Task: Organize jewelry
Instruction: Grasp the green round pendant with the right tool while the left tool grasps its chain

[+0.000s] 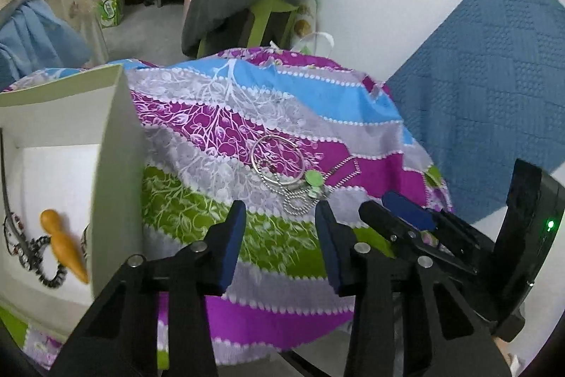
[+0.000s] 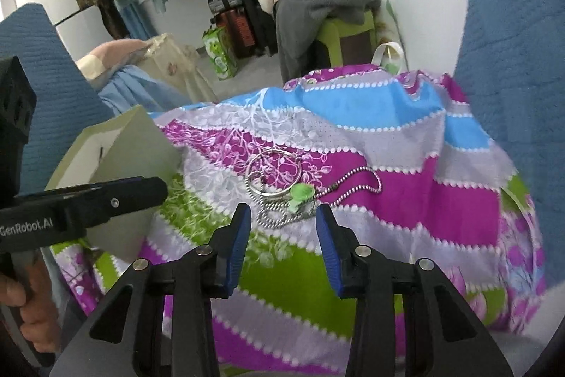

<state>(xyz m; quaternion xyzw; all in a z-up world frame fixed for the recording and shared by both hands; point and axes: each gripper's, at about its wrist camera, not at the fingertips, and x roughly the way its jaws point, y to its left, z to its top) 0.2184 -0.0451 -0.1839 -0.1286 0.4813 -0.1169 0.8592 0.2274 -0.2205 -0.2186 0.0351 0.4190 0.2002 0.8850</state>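
Observation:
Silver bangles [image 1: 279, 161] [image 2: 273, 174] lie on the striped cloth with a silver ball chain [image 1: 317, 189] [image 2: 353, 186] and a small green pendant [image 1: 313, 180] [image 2: 301, 192]. My left gripper [image 1: 280, 211] is open and empty, just short of this pile. My right gripper [image 2: 282, 212] is open and empty, also just short of it; it shows in the left wrist view [image 1: 395, 211] at the right. A white box [image 1: 106, 165] [image 2: 141, 143] at the left holds an orange wooden piece [image 1: 63, 244] and a dark beaded chain [image 1: 35, 257].
The cloth [image 1: 282, 115] [image 2: 388, 136] covers a small rounded table. A blue quilted surface [image 1: 494, 94] lies to the right. A chair piled with clothes [image 2: 328, 6] and suitcases [image 2: 229, 9] stand beyond.

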